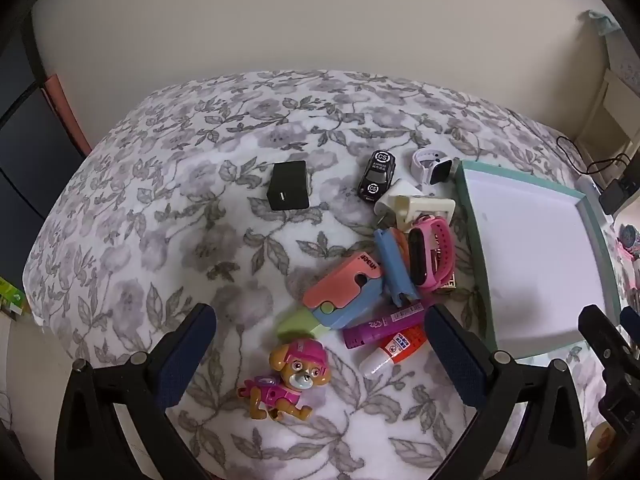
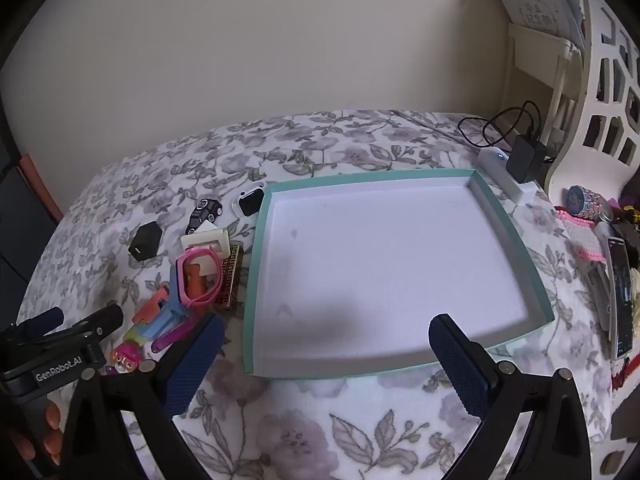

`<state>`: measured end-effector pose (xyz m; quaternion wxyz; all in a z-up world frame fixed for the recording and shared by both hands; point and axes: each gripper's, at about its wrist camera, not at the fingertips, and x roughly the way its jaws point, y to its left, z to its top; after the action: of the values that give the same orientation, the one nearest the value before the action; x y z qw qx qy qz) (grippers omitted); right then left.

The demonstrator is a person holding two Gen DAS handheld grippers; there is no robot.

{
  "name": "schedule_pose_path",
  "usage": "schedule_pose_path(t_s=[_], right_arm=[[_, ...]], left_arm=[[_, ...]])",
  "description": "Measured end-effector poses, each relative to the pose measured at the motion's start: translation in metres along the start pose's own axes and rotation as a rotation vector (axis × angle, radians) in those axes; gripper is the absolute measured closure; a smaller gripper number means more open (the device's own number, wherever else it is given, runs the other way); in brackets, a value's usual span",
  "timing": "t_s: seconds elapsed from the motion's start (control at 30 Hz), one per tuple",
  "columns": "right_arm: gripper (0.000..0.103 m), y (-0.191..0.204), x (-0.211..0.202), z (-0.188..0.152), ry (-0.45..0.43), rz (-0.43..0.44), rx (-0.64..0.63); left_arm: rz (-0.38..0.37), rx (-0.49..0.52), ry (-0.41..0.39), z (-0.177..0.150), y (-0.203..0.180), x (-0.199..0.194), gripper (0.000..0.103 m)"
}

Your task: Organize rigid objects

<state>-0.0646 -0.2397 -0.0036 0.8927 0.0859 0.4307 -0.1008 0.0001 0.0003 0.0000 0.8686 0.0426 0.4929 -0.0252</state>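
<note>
On the flowered bedspread (image 1: 168, 208): a heap of small hard items lies just left of a shallow tray.
Tray (image 2: 256, 264): teal rim, white floor, nothing inside; it fills the middle of the right wrist view.
Left gripper (image 1: 320, 344): jaws released and spread wide, pointing steeply down, nothing between the pads.
Right gripper (image 2: 326, 350): jaws likewise spread wide, holding nothing; its tips stand over the tray's near edge.
Puppy figure (image 1: 288, 380): pink helmet, between the left jaws but touched by neither, head toward the heap.
Purple glue stick (image 1: 384, 326): lies across the gap of the left jaws, long axis side to side, rising slightly rightward.
White and orange glue stick (image 1: 390, 354): just below the purple one, white cap toward the lower left.
Coral and blue folding toy (image 1: 344, 292): beyond the jaw tips, long axis slanting up to the right.
Pink wristband (image 1: 426, 256): on top of the heap, near the tray's left wall.
Toy car (image 1: 378, 176): black, nose toward the viewer, farther back.
Black cube charger (image 1: 288, 185): apart from the heap, to its left.
White watch (image 1: 432, 166): at the tray's far left corner.
</note>
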Motion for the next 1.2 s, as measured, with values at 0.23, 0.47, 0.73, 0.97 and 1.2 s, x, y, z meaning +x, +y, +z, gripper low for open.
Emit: schedule_pose_path(t_s=[0.23, 0.47, 0.73, 0.97, 1.2], right_arm=[[0.0, -0.002, 0.0, 0.0, 0.004, -0.016, -0.007], [0.0, -0.005, 0.003, 0.002, 0.012, -0.014, -0.002], [0.0, -0.001, 0.001, 0.001, 0.013, -0.037, 0.003], [0.0, -0.005, -0.001, 0.002, 0.015, -0.054, 0.018], [0.0, -0.001, -0.01, 0.006, -0.001, -0.077, 0.009]], left_arm=[[0.004, -0.015, -0.012, 0.002, -0.001, 0.003, 0.0], [-0.024, -0.004, -0.036, 0.0, 0.002, -0.001, 0.0], [-0.092, 0.007, -0.027, 0.001, -0.001, -0.001, 0.0], [-0.083, 0.001, -0.05, 0.001, 0.0, -0.005, 0.0], [-0.07, -0.011, -0.1, 0.001, 0.002, -0.011, 0.0]])
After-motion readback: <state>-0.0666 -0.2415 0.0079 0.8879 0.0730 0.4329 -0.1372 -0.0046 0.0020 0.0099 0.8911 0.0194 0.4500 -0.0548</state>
